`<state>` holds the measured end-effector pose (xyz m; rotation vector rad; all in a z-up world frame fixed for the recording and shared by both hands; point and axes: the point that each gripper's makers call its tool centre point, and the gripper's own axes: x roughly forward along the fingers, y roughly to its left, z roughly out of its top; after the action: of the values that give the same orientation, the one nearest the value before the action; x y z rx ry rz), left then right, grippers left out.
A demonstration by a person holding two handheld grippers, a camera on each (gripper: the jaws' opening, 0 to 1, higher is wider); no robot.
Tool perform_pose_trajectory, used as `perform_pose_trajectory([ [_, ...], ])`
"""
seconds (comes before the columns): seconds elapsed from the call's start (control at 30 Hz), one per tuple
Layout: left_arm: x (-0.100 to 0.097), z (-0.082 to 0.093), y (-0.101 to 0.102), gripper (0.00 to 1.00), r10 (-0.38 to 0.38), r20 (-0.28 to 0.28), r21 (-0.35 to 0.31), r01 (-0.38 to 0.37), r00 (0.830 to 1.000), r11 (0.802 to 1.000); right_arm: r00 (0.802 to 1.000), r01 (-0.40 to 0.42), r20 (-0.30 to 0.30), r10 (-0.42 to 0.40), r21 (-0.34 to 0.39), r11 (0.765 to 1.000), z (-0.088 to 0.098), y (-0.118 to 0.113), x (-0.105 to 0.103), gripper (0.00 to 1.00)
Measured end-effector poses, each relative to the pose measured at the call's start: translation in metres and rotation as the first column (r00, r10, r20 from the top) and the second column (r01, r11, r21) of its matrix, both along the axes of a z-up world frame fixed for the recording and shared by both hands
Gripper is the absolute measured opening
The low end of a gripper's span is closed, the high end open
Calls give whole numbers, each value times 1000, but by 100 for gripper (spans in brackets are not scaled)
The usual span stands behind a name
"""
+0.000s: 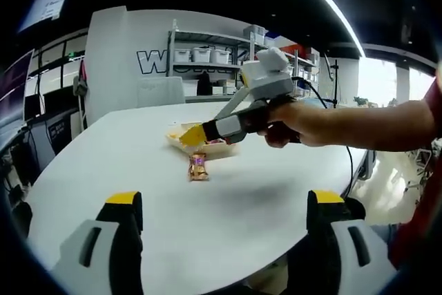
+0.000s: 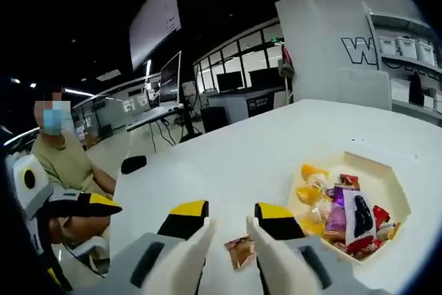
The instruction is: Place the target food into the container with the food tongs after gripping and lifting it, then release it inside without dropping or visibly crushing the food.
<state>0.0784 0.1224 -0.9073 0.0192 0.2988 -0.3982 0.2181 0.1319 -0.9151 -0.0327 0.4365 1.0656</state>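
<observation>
A small orange-brown snack packet [image 1: 198,166] lies on the white table just in front of a shallow cream container [image 1: 178,139] that holds several wrapped snacks. A hand holds my right gripper [image 1: 192,135] over the container's near edge, above the packet and apart from it. In the right gripper view the right gripper [image 2: 229,215] presses white food tongs [image 2: 197,253] between its jaws. The tong arms stand a little apart, and the packet [image 2: 239,250] shows on the table in their gap. The container [image 2: 387,177] is at the right. My left gripper [image 1: 224,202] is open and holds nothing.
The round white table [image 1: 276,191] ends close to my left gripper. A small black object [image 2: 133,164] lies near its far edge. My left gripper [image 2: 76,205] shows at the left, with a seated person [image 2: 65,160] beyond. Shelves with white bins [image 1: 204,54] stand behind.
</observation>
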Motion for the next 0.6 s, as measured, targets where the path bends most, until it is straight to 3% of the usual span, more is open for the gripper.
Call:
perform_pose_trajectory([
  [0.2,-1,3,2,96,5,9,-2,-5,1000,1000,999,-9,-48,8,-29,1000,-23,-6,-8,21],
  [0.43,-3,-3,1,95,5,1,-9,-5,1000,1000,998,1,-65,-4,-39,999,-28,-29,-10,21],
  [0.5,-2,-4,-1,95,1,-1,-7,-1,1000,1000,995,14,-95,-17,-35,999,-30,-37,-7,21],
  [0.6,-2,-2,-5,94,-7,4,-8,7,1000,1000,997,31,-69,-36,-67,997,-29,-49,-3,22],
])
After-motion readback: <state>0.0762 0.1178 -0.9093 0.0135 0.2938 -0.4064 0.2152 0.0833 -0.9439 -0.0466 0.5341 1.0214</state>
